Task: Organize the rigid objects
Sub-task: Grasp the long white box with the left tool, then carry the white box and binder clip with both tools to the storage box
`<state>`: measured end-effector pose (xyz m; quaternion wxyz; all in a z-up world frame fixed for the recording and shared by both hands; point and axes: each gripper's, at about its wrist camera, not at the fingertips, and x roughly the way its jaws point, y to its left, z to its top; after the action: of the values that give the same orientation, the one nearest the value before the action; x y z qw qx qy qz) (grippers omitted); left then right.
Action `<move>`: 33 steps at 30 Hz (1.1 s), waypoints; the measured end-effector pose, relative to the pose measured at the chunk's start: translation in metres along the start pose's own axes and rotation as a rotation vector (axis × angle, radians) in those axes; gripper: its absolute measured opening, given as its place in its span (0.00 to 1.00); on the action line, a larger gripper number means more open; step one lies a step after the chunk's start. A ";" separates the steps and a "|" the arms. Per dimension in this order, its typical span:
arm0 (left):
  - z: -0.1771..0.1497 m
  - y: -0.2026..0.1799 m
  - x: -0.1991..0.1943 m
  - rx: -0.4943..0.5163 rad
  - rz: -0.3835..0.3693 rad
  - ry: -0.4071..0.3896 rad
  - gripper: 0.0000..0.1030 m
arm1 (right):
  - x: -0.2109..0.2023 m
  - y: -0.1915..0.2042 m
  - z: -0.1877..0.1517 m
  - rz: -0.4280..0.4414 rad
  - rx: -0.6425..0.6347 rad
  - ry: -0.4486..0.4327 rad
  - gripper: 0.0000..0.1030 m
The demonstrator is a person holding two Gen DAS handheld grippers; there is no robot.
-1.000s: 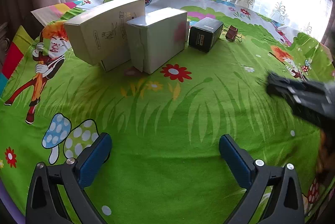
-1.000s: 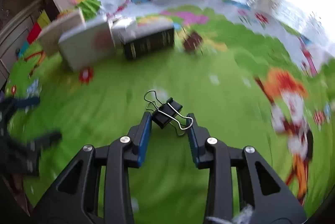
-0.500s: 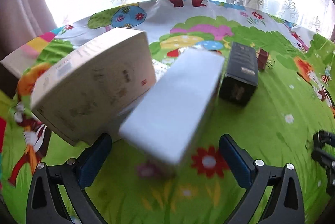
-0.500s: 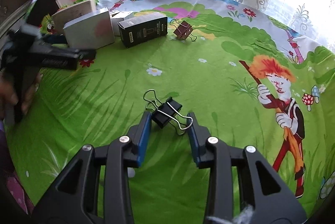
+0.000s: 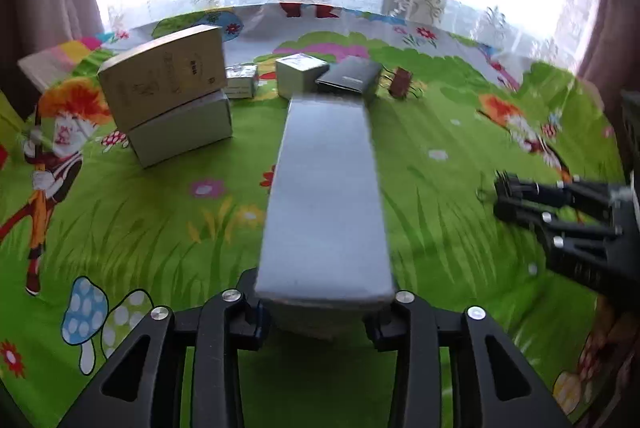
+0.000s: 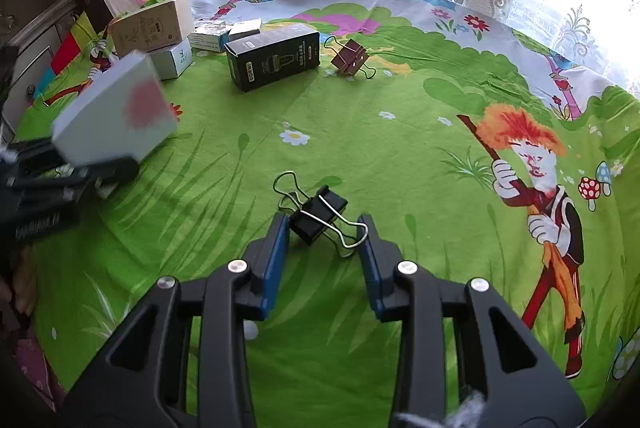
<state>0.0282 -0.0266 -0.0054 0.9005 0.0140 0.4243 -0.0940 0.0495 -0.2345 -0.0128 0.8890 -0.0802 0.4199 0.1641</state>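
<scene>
The left tongs (image 5: 325,302) have just been closing and now clamp a pale grey box (image 5: 326,196), held clear of the green cartoon cloth (image 6: 400,156) that covers the surface, its long top running away from the camera. The right tongs (image 6: 323,240) are narrowed around a black binder clip (image 6: 318,214) with wire handles, the clip sitting between the blue pads (image 6: 275,260) just above the cloth. Farther back sit a tan box (image 5: 164,76) stacked on a white box (image 5: 184,126), a black box (image 6: 274,58), a few small cartons (image 6: 224,34) and a brown binder clip (image 6: 350,58).
</scene>
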 end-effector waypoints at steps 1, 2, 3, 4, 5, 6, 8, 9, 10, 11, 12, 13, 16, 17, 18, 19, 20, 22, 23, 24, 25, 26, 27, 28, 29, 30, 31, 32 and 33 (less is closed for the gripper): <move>0.004 -0.002 0.003 0.008 0.005 0.006 0.55 | 0.000 0.000 0.000 0.000 0.000 0.000 0.38; 0.010 -0.002 0.007 0.012 0.024 0.011 0.70 | 0.000 0.000 0.000 0.000 0.001 0.000 0.38; 0.013 -0.002 0.008 0.011 0.036 0.004 0.78 | 0.000 0.000 0.000 0.001 0.002 0.000 0.38; 0.013 -0.001 0.007 0.010 0.048 -0.004 0.80 | 0.000 0.000 0.000 0.003 0.004 0.000 0.38; 0.018 -0.001 0.009 0.007 0.069 -0.005 0.82 | 0.000 -0.001 -0.001 0.004 0.007 -0.001 0.38; 0.018 -0.001 0.011 0.003 0.080 -0.002 0.82 | 0.000 -0.001 -0.001 0.004 0.007 -0.001 0.38; 0.015 0.002 0.014 -0.020 0.066 0.002 0.72 | 0.000 -0.001 0.000 0.004 0.006 -0.001 0.38; 0.014 0.004 0.016 -0.030 0.052 0.009 0.51 | 0.000 -0.001 0.000 0.005 0.007 -0.001 0.38; 0.014 0.007 0.014 -0.035 0.061 -0.006 0.43 | -0.001 0.000 0.000 0.005 0.008 -0.001 0.39; 0.013 0.011 0.013 -0.048 0.061 -0.007 0.34 | -0.001 0.000 0.000 0.005 0.007 -0.002 0.38; 0.011 0.015 0.013 -0.062 0.055 -0.010 0.34 | -0.001 0.000 0.000 0.003 0.005 -0.001 0.38; 0.010 0.017 0.013 -0.069 0.048 -0.012 0.34 | -0.001 0.000 0.000 0.002 0.004 -0.002 0.38; 0.010 0.013 0.013 -0.058 0.067 -0.010 0.34 | 0.000 0.001 0.000 -0.001 0.001 -0.003 0.38; 0.009 0.012 0.013 -0.048 0.077 -0.009 0.35 | -0.001 0.001 0.000 -0.002 0.000 -0.004 0.38; 0.011 0.008 0.015 -0.049 0.081 -0.008 0.35 | -0.001 0.001 0.000 -0.001 0.001 -0.005 0.38; 0.014 0.005 0.018 -0.050 0.079 -0.008 0.35 | 0.000 0.000 0.000 0.003 0.006 -0.005 0.38; 0.014 0.006 0.018 -0.052 0.076 -0.008 0.35 | 0.000 -0.001 0.000 0.007 0.009 -0.004 0.38; 0.015 0.003 0.018 -0.046 0.086 -0.007 0.35 | -0.001 -0.001 0.000 0.001 0.011 -0.005 0.38; 0.015 0.001 0.018 -0.038 0.102 -0.009 0.35 | -0.002 -0.001 0.000 -0.011 0.011 -0.007 0.37; 0.014 0.000 0.016 -0.032 0.124 -0.010 0.34 | -0.003 -0.002 0.000 -0.030 0.017 -0.013 0.37; 0.010 -0.004 0.011 -0.030 0.135 -0.015 0.34 | -0.008 -0.003 0.000 -0.042 0.027 -0.036 0.37; 0.006 -0.006 0.005 -0.039 0.120 -0.026 0.34 | -0.018 -0.005 -0.001 -0.055 0.049 -0.083 0.23; 0.000 -0.011 -0.005 -0.048 0.101 -0.045 0.34 | -0.032 -0.010 -0.005 -0.076 0.093 -0.145 0.20; -0.005 -0.017 -0.015 -0.043 0.098 -0.066 0.34 | -0.041 -0.013 -0.010 -0.091 0.134 -0.178 0.18; -0.012 -0.028 -0.029 -0.019 0.099 -0.105 0.34 | -0.051 -0.016 -0.017 -0.103 0.185 -0.213 0.18; -0.017 -0.036 -0.040 0.004 0.100 -0.132 0.34 | -0.059 -0.018 -0.024 -0.108 0.218 -0.240 0.18; -0.021 -0.046 -0.049 0.036 0.100 -0.158 0.34 | -0.067 -0.020 -0.032 -0.110 0.250 -0.268 0.18; -0.025 -0.058 -0.060 0.083 0.104 -0.188 0.34 | -0.073 -0.020 -0.038 -0.112 0.269 -0.285 0.18; -0.027 -0.066 -0.065 0.112 0.106 -0.205 0.34 | -0.079 -0.021 -0.043 -0.113 0.282 -0.301 0.18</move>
<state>-0.0450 -0.0784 0.0304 0.9406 0.0768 0.3230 -0.0709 -0.0207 -0.2834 0.0213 0.9519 0.0471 0.2960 0.0637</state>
